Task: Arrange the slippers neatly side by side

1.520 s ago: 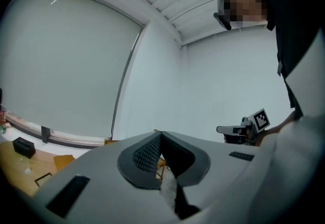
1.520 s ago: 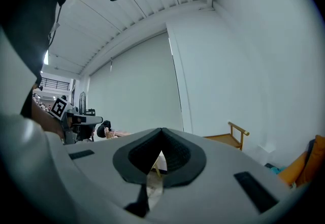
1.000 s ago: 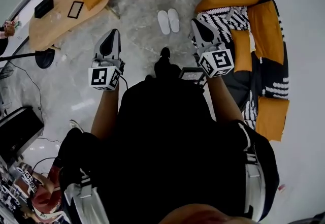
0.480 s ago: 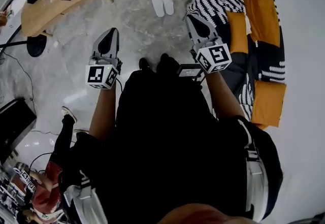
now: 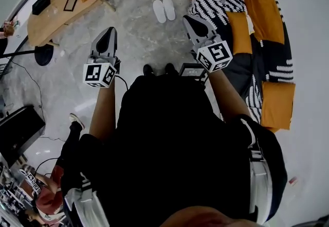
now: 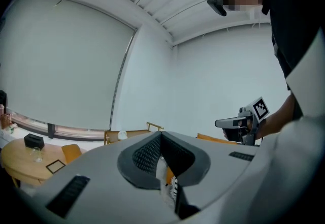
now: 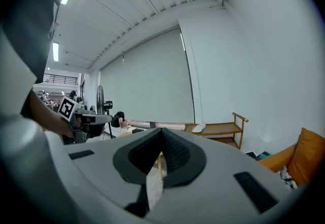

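both left tool (image 5: 108, 34) & right tool (image 5: 191, 21) pressed together, empty; bare floor (image 5: 139, 25) up to slippers (image 5: 163, 10), sofa (image 5: 241, 12) edge at right.

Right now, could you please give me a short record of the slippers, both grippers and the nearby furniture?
slippers: white pair, side by side on the grey floor, untouched
left gripper: shut, empty, apart from the slippers
right gripper: shut, empty, on the sofa's side
sofa: orange, with a patterned throw, right of the slippers
table: wooden, left of the slippers
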A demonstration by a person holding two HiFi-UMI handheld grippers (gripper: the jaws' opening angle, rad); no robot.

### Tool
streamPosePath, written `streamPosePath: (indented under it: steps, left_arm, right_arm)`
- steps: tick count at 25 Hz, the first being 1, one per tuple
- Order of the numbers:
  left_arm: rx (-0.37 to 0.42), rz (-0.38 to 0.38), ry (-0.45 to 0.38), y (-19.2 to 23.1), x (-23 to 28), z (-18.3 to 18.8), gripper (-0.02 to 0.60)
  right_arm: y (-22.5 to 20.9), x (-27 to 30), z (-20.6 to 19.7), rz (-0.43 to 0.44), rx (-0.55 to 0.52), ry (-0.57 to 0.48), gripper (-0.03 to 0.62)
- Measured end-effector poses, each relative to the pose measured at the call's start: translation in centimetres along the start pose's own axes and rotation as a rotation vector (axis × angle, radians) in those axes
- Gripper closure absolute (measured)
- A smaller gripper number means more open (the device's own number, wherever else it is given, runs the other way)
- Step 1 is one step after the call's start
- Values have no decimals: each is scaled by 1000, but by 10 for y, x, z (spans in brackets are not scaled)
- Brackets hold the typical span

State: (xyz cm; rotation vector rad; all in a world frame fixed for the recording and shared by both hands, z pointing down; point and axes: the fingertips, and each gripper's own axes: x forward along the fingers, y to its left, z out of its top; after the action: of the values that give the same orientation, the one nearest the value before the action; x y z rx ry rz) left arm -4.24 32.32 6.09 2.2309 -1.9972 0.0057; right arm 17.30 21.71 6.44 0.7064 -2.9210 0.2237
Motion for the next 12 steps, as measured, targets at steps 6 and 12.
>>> streamPosePath:
  steps: [6, 12]
  left_arm:
    - [8, -67, -7, -38, 22, 13, 566]
    - [-4, -84, 8, -40, 32, 12, 566]
  right_arm:
    - [-25, -21, 1, -58, 52, -25, 563]
    - [-39, -22, 2, -53, 36, -19, 563]
